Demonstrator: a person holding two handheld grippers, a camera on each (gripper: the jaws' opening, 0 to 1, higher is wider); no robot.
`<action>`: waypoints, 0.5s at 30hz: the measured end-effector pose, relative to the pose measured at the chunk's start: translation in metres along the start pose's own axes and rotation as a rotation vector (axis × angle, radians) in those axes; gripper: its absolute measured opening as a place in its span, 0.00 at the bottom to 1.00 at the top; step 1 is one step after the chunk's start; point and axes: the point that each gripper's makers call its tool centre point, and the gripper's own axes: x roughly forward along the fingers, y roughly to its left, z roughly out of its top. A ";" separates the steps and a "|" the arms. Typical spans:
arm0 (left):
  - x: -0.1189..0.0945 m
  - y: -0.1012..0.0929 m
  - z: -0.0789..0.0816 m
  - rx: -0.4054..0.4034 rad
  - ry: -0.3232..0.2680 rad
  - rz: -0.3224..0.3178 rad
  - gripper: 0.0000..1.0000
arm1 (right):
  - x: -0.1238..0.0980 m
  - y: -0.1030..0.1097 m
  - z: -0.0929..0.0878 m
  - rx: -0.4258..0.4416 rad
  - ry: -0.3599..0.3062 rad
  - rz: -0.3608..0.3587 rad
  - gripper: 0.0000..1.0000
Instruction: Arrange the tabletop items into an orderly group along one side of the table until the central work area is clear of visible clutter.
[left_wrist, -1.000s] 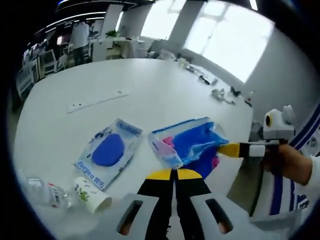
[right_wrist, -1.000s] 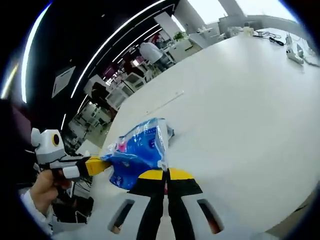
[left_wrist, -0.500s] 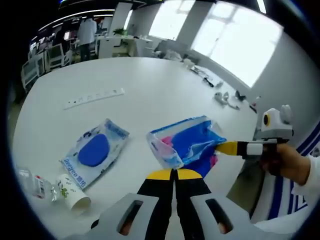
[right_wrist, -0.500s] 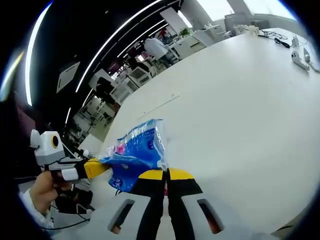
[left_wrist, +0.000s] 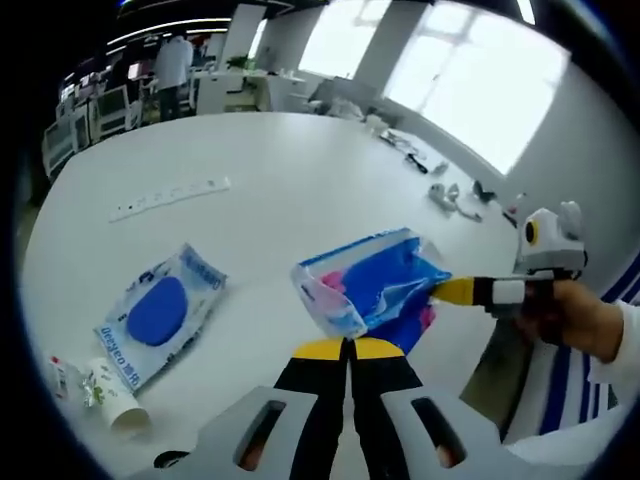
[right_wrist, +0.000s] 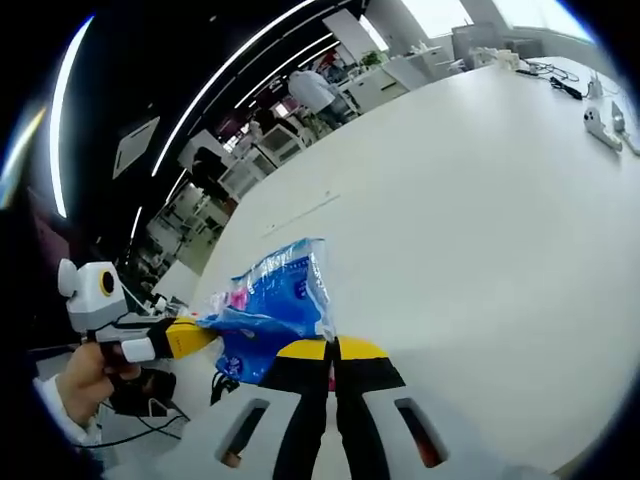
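**Blue pack held between both claws above the desk**

Blue pack (left_wrist: 372, 290) of clear plastic with pink and blue print; it sits just past the yellow tips of the left claw (left_wrist: 349, 348), jaws together and clamped on its near edge; in the left gripper view the right claw (left_wrist: 440, 291) comes in from the right, its yellow tip pinching the far corner of the same pack, a hand (left_wrist: 575, 322) behind it with a white sleeve; in the right gripper view the same pack (right_wrist: 270, 305) lies just past the right claw (right_wrist: 333, 349), jaws together on it, and the left claw (right_wrist: 205, 327) reaches it from the left, held by a hand (right_wrist: 85, 375); pack appears lifted off the white desk (left_wrist: 290, 190), near its edge.

Left of the pack, well apart: wipes pouch (left_wrist: 158, 310) with a blue oval lid, flat on the desk; near it, at the desk's near edge, a paper cup (left_wrist: 112, 398) on its side and a small bottle (left_wrist: 60, 375) beside it; farther off, a white power strip (left_wrist: 168, 198); at the far right edge, small cables and plugs (left_wrist: 448, 192); a person (left_wrist: 172, 70) stands among furniture in the background.
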 end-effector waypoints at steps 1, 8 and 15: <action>0.002 -0.001 0.001 -0.006 -0.002 0.002 0.00 | 0.000 -0.004 0.003 -0.007 0.004 0.002 0.00; 0.026 0.001 0.009 -0.033 -0.004 0.024 0.00 | 0.010 -0.022 0.016 -0.012 0.027 0.005 0.00; 0.050 0.018 0.009 -0.039 0.035 0.039 0.00 | 0.029 -0.035 0.016 0.014 0.061 -0.002 0.00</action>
